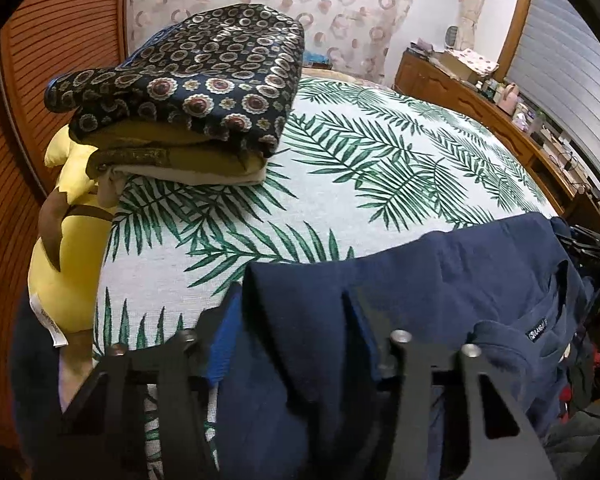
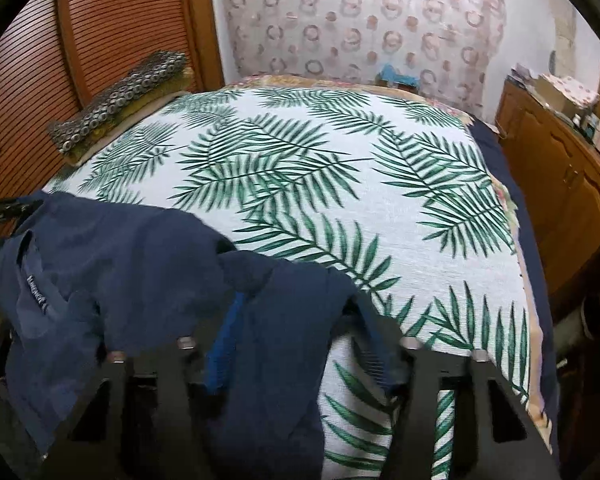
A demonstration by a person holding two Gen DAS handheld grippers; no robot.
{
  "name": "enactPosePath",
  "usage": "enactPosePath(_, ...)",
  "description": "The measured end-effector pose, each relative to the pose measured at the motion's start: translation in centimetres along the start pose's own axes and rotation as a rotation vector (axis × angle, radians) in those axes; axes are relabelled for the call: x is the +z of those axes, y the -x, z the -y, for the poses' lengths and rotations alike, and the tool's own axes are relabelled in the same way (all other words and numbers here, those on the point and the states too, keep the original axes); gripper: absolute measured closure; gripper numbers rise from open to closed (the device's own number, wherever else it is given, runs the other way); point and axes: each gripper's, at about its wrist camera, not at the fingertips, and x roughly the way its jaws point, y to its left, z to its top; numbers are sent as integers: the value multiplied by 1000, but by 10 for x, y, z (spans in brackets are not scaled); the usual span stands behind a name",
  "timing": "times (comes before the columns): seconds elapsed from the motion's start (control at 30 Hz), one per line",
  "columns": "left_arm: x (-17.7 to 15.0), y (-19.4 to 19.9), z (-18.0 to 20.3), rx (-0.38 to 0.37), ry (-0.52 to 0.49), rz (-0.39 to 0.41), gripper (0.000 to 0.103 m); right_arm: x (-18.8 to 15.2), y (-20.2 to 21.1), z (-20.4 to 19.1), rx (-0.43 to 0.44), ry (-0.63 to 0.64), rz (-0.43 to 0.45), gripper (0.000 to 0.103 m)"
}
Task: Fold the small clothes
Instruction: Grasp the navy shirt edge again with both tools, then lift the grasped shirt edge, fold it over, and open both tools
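Note:
A navy blue garment [image 1: 420, 280] with a small label hangs between my two grippers above the near edge of a bed with a palm-leaf cover [image 1: 360, 168]. My left gripper [image 1: 292, 312] is shut on one upper corner of the garment, and the cloth drapes over its blue pads. My right gripper [image 2: 292, 312] is shut on the other corner of the same garment [image 2: 120, 248]. The cloth hides the fingertips of both. The garment's lower part hangs below the bed edge, out of sight.
A stack of folded clothes [image 1: 188, 96], topped by a dark floral piece, lies at the far left of the bed; it also shows in the right wrist view [image 2: 116, 96]. A yellow plush toy [image 1: 68, 240] sits left of it. A cluttered wooden cabinet [image 2: 560, 168] runs along the right.

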Motion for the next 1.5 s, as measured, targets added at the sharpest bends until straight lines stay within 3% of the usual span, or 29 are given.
enactPosePath(0.07, 0, 0, 2, -13, -9, -5, 72, 0, 1, -1, 41, -9, -1, 79)
enactPosePath(0.13, -1, 0, 5, -31, -13, -9, 88, -2, 1, -1, 86, -15, -6, 87)
enactPosePath(0.2, -3, 7, 8, -42, -11, 8, 92, -3, 2, -3, 97, -16, -7, 90)
enactPosePath(0.4, -1, 64, 26, -90, -19, 143, 93, -6, 41, -4, 114, -48, 113, 92)
enactPosePath(0.7, 17, 178, 64, -125, -113, 411, 93, -2, 156, -10, 92, -6, 363, 93)
enactPosePath(0.93, 19, 234, 75, -140, -128, 565, 93, -9, 232, -14, 101, 26, 513, 93)
enactPosePath(1.27, 33, 276, 75, -112, -137, 695, 93, -18, 286, -10, 93, 62, 639, 93)
enactPosePath(1.5, 89, 270, 82, -59, -162, 741, 93, 0, 278, -20, 29, 115, 692, 93)
